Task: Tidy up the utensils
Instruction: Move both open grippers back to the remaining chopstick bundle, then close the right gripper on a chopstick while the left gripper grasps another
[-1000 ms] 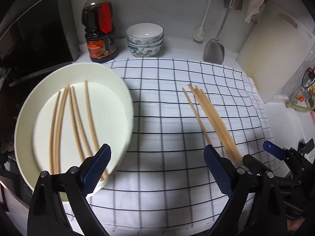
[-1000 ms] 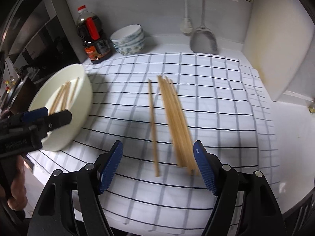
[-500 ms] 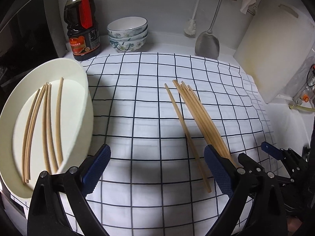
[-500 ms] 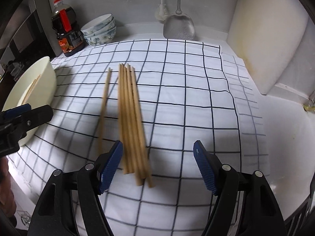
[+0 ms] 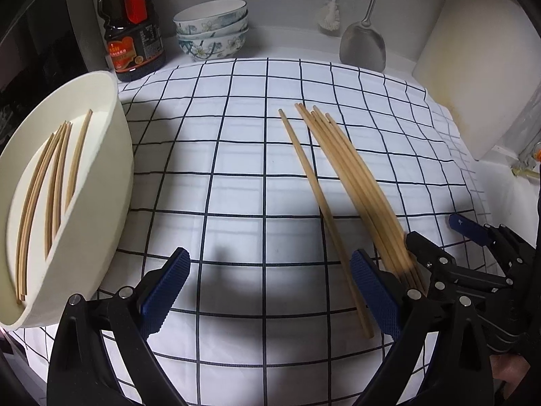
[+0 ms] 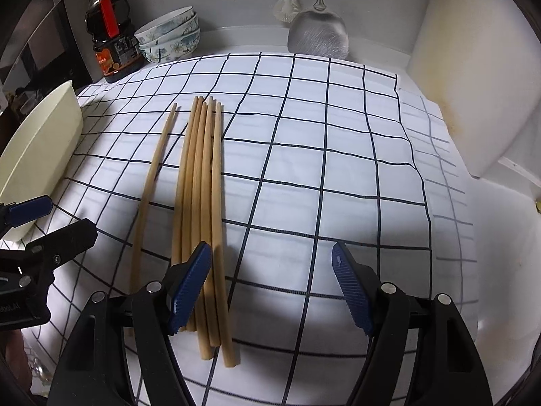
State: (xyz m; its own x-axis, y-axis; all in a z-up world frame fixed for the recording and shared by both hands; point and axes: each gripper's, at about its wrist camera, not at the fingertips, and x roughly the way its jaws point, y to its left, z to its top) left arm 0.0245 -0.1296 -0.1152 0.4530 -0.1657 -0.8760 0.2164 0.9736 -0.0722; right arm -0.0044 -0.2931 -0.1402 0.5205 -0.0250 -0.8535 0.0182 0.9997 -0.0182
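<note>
Several wooden chopsticks lie in a bundle [image 5: 355, 182] [image 6: 203, 196] on the checked cloth [image 5: 236, 155] [image 6: 321, 142], with one single chopstick [image 5: 321, 209] [image 6: 152, 182] just left of them. A cream oval dish [image 5: 98, 209] [image 6: 37, 149] at the left holds several more chopsticks [image 5: 54, 182]. My left gripper [image 5: 267, 294] is open and empty, low over the cloth between dish and bundle. My right gripper [image 6: 270, 287] is open and empty; its left finger pad [image 6: 189, 287] is over the near ends of the bundle.
A dark sauce bottle [image 5: 133, 27] [image 6: 111, 34], stacked patterned bowls [image 5: 213, 30] [image 6: 170, 35], a hanging metal spatula [image 5: 363, 44] [image 6: 318, 37] and a brush [image 5: 329, 20] stand along the back wall. A white cutting board [image 5: 473, 67] [image 6: 473, 67] leans at the right.
Both grippers have moved closer to the bundle and lower over the cloth. The dish has shifted left in the left wrist view. Both jaws stay open.
</note>
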